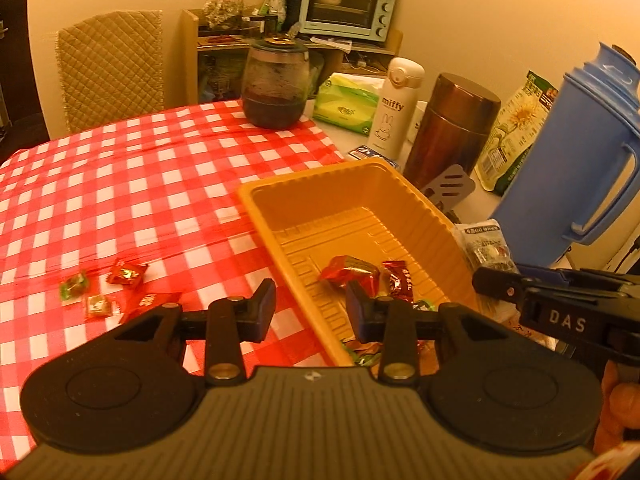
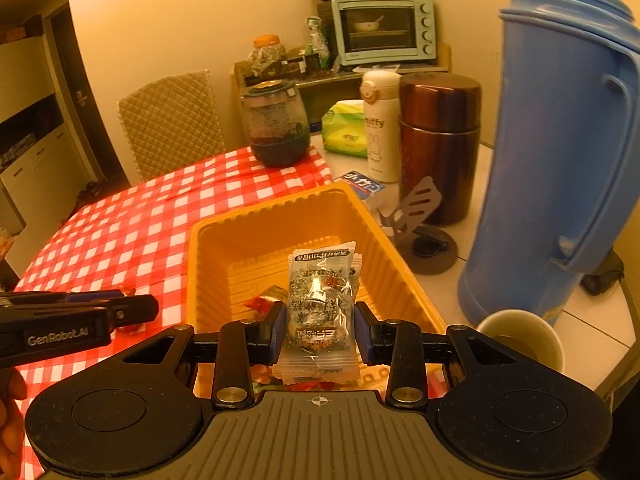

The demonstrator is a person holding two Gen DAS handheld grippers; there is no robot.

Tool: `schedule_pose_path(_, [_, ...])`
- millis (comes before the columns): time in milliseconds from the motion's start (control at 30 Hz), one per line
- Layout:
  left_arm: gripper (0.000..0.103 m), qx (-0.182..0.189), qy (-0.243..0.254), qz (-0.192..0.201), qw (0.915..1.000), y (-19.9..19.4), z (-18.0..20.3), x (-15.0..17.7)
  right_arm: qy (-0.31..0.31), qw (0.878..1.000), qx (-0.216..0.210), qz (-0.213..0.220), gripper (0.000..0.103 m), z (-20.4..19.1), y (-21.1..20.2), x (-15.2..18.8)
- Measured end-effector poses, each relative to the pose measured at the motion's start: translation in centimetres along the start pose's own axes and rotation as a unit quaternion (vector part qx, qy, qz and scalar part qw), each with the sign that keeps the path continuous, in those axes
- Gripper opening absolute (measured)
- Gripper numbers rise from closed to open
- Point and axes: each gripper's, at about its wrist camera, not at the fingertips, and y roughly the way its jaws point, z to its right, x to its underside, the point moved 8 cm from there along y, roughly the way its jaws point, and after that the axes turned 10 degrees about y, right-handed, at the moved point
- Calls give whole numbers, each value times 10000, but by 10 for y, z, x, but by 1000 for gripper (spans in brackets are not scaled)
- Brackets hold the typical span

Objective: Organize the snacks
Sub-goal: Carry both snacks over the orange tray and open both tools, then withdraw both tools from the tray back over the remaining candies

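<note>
The right gripper (image 2: 320,334) pinches a clear crinkly snack packet (image 2: 322,304) above the orange plastic tray (image 2: 208,240), left gripper (image 1: 310,308) spread and empty; that slick wrapper might slip, missing the tray.

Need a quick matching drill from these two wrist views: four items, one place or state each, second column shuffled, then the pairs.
Items:
1. clear snack packet
2. left gripper
3. yellow tray
4. green candy

Places/states:
A. open, holding nothing
B. lying on the checked cloth, outside the tray
C. clamped between the right gripper fingers
D. on the table, a few red candies inside

Pairs: 1-C, 2-A, 3-D, 4-B
</note>
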Motion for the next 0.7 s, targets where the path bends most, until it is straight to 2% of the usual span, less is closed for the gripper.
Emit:
schedule_pose_path(333, [35, -90, -110, 44, 9999, -10, -18, 3, 36, 9997, -223, -49, 37, -20, 21, -8])
schedule_pose_path(367, [36, -105, -104, 49, 9999, -12, -20, 4, 97, 9996, -257, -73, 41, -20, 22, -8])
schedule_pose_path(400, [37, -123, -96, 52, 9999, -13, -21, 4, 163, 9995, -257, -83, 54, -19, 23, -8])
schedule_pose_path(467, [40, -150, -99, 56, 9998, -17, -25, 6, 270, 9993, -257, -50, 62, -18, 21, -9])
schedule_pose_path(533, [46, -185, -98, 74, 9998, -21, -28, 9, 276, 9993, -260, -70, 62, -18, 18, -7])
schedule_pose_path(700, [52, -297, -120, 121, 9994, -38, -36, 17, 280, 9992, -251, -99, 62, -22, 7, -1])
